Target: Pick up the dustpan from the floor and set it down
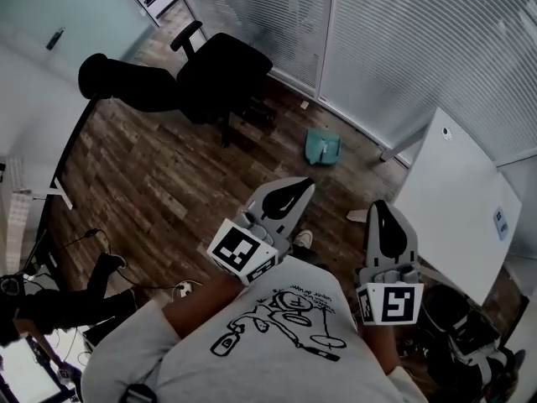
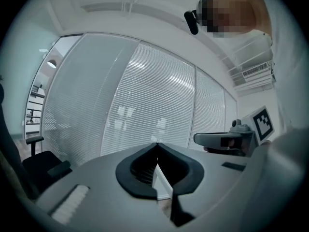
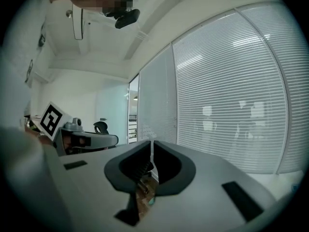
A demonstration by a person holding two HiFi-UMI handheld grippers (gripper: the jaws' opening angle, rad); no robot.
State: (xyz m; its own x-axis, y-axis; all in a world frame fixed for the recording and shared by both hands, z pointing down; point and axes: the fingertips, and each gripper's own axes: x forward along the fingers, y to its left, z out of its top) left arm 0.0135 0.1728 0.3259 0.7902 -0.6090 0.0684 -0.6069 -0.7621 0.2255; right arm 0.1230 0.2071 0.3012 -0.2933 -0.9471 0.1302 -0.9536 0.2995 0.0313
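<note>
well, the wooden floor [image 1: 151, 175] carries the teal dustpan [image 1: 323, 147], at about one o'clock from the left tool [image 1: 300, 188] and well apart from it. the left tool and the right tool [image 1: 382, 212] both have jaws pressed together, empty. the dustpan looks like light, stiff plastic, probably best pinched at its handle or thin rim.
</note>
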